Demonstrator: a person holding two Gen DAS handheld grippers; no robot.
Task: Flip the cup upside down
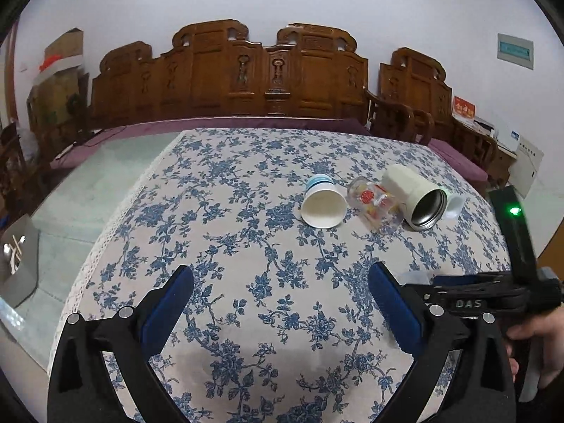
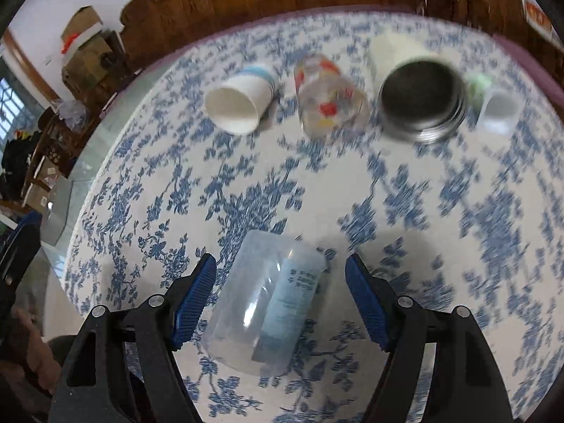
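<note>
While the big wooden bench (image 1: pixel 229 74) stood against the wall, the desk (image 1: pixel 225 190) in front of it wore a white cloth with blue flowers. Both grippers hung low over that cloth.

On the near side, the left gripper (image 1: pixel 282 313) had its blue jaws spread wide, with only flowered cloth between them. Just beside it, the right gripper (image 2: pixel 281 303) also had its jaws spread wide. A clear plastic cup (image 2: pixel 264 303) lay on its side between those jaws, and neither blue pad touched it. Its open mouth pointed toward the camera, and a pale blue label ran along its side.

Farther back, four more cups lay on their sides in a row. First came a white metal-lined mug (image 1: pixel 412 194), the biggest of them, with its dark mouth facing the grippers. Next to it on the left lay a clear glass (image 1: pixel 375 206) with red pictures, touching the mug. Left of that lay a white paper cup (image 1: pixel 322 201) with a blue band. A small white cup (image 1: pixel 453 204) peeked out from behind the mug on the right.
</note>
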